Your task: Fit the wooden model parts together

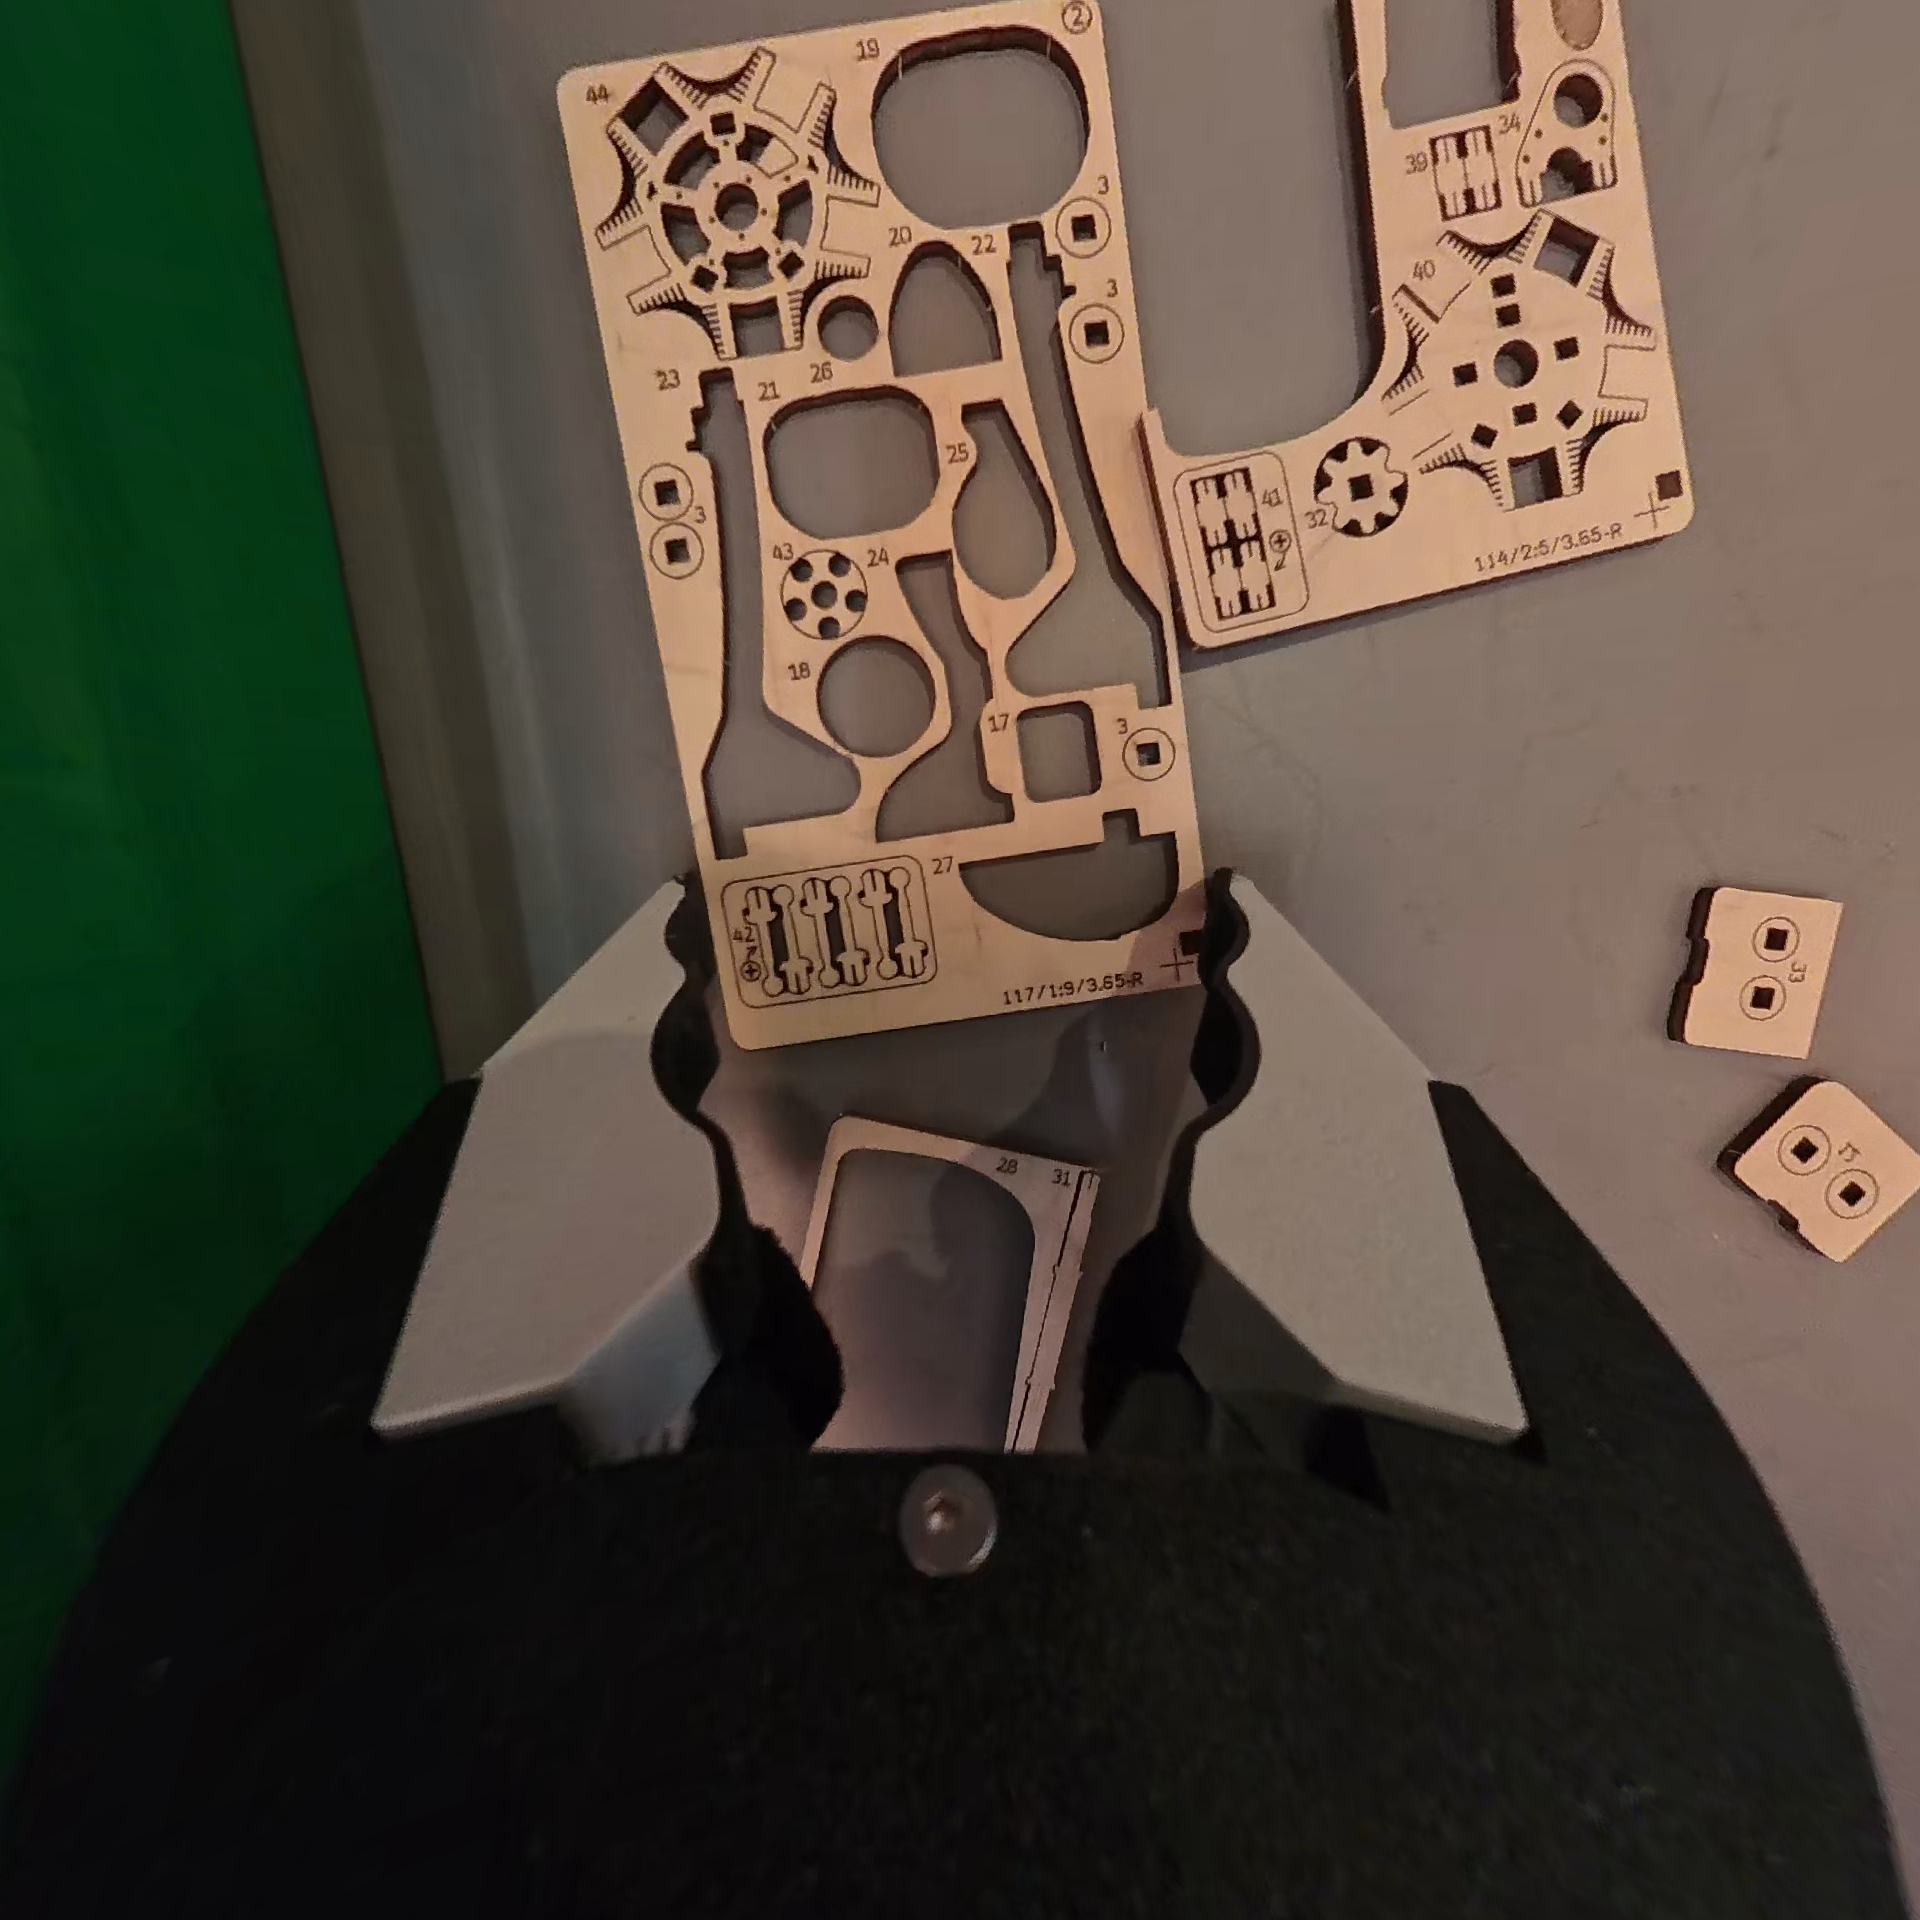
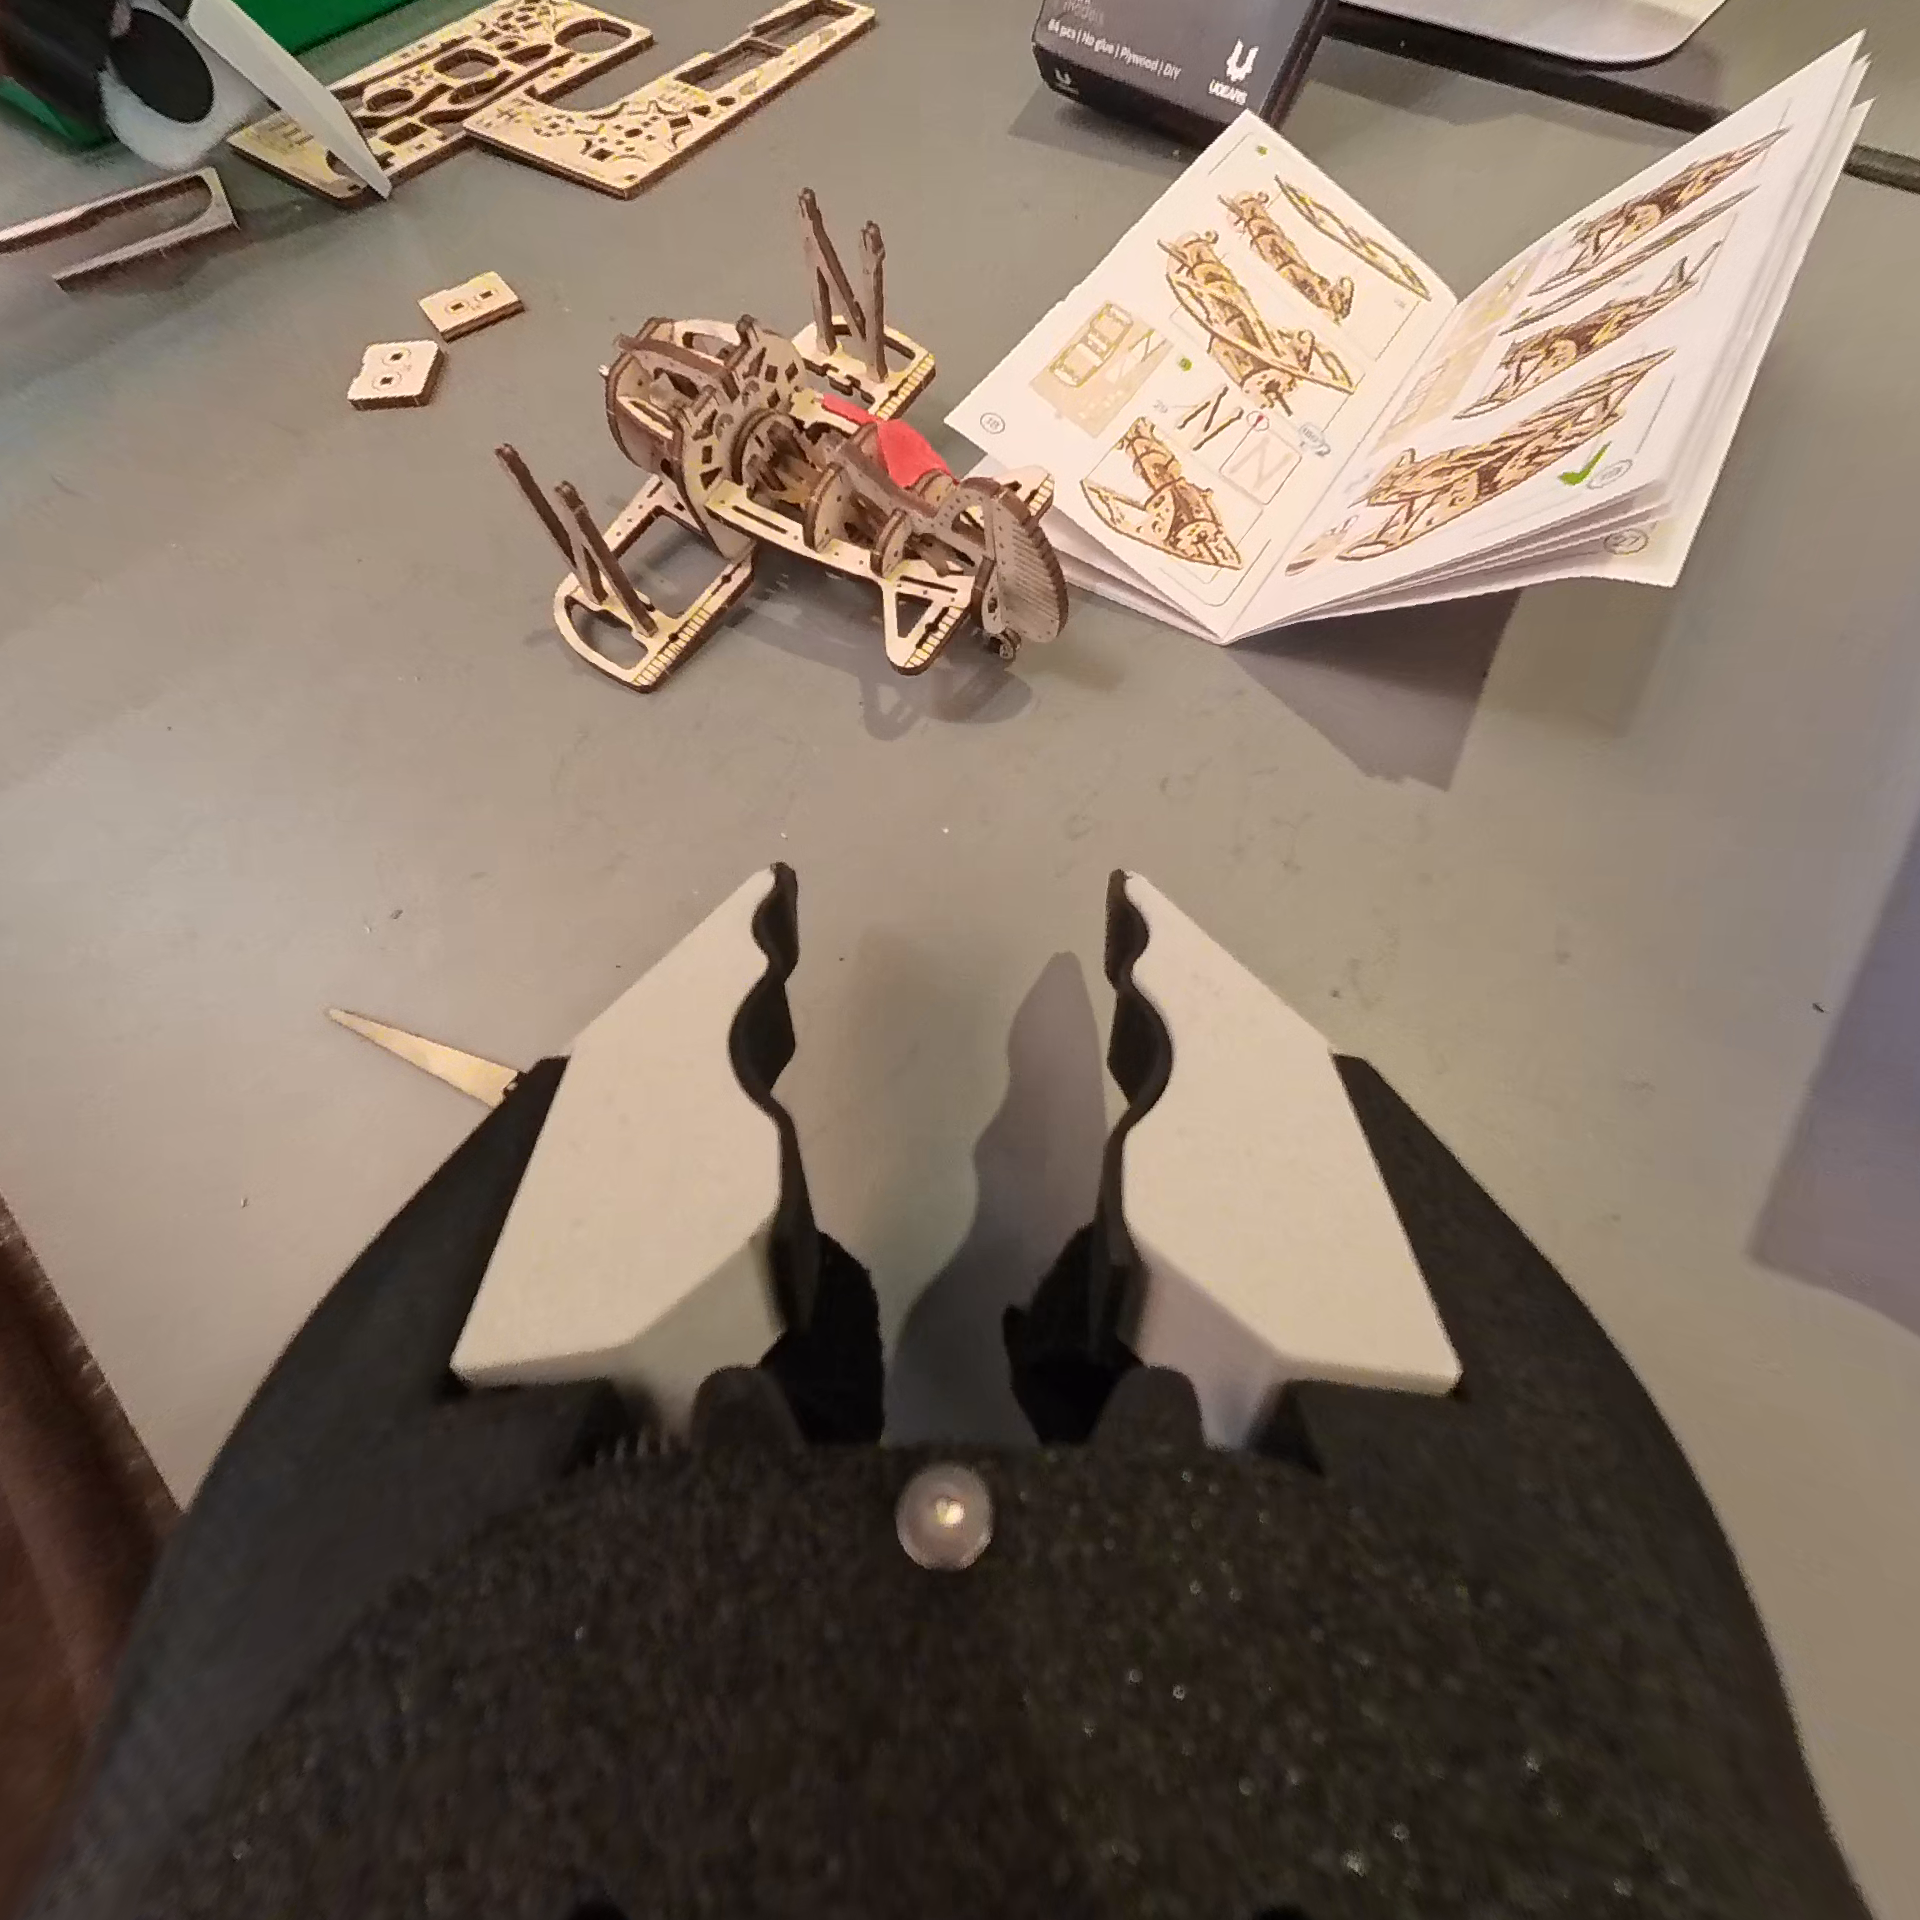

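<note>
My left gripper (image 1: 951, 935) is open wide, pointing down at a punched-out wooden part sheet (image 1: 831, 390). The sheet's near end lies between the fingertips, close to both. Another sheet frame (image 1: 1060, 1247) lies lower between the fingers. A second part sheet (image 1: 1475, 520) lies to the right, with two small square pieces (image 1: 1756, 971) (image 1: 1823, 1169). My right gripper (image 2: 945, 883) is open and empty above the grey table. Ahead of it stands the partly built wooden plane model (image 2: 800, 488), with a red bit (image 2: 894, 442) on it. The left gripper's finger (image 2: 301, 114) shows at the far left.
An open instruction booklet (image 2: 1351, 395) lies right of the model, touching its tail. A dark box (image 2: 1174, 62) stands at the back. A thin wood sliver (image 2: 416, 1044) lies by my right gripper's left finger. A green surface (image 1: 156, 727) borders the table at left. My right fingertips sit around 45 cm from my left ones.
</note>
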`<control>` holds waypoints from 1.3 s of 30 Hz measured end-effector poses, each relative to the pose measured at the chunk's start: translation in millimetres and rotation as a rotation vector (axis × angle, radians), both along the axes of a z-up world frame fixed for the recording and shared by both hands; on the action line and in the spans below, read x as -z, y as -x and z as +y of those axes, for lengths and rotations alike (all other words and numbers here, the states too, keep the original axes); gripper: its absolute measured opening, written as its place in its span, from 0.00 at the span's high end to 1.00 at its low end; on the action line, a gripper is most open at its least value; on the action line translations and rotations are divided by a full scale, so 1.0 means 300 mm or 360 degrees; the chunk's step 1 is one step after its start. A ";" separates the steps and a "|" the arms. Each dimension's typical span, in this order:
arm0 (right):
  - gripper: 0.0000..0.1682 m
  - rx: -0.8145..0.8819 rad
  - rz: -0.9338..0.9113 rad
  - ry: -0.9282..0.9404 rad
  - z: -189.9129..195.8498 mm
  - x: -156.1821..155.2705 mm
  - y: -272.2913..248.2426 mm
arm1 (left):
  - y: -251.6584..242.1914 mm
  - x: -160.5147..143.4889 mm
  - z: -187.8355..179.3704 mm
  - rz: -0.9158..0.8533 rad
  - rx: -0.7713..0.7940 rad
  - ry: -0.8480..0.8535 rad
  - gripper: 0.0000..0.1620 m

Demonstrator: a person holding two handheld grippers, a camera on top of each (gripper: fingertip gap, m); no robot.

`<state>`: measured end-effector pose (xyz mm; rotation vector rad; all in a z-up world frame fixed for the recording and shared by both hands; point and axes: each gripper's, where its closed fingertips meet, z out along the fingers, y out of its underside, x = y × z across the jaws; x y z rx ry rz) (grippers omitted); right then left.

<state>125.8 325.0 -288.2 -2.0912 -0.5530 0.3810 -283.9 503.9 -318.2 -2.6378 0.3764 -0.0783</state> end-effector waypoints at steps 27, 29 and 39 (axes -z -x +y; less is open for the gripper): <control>0.66 -0.0008 0.0008 0.0013 -0.003 0.003 0.001 | 0.021 -0.046 -0.046 0.0079 0.0062 -0.0004 0.48; 0.66 -0.0002 0.0027 0.0023 -0.002 0.002 -0.002 | -0.022 -0.133 -0.093 0.0050 0.0138 -0.0054 0.45; 0.66 -0.0009 0.0052 0.0047 -0.004 0.005 -0.003 | 0.495 -0.430 0.052 0.0182 0.0098 -0.0211 0.51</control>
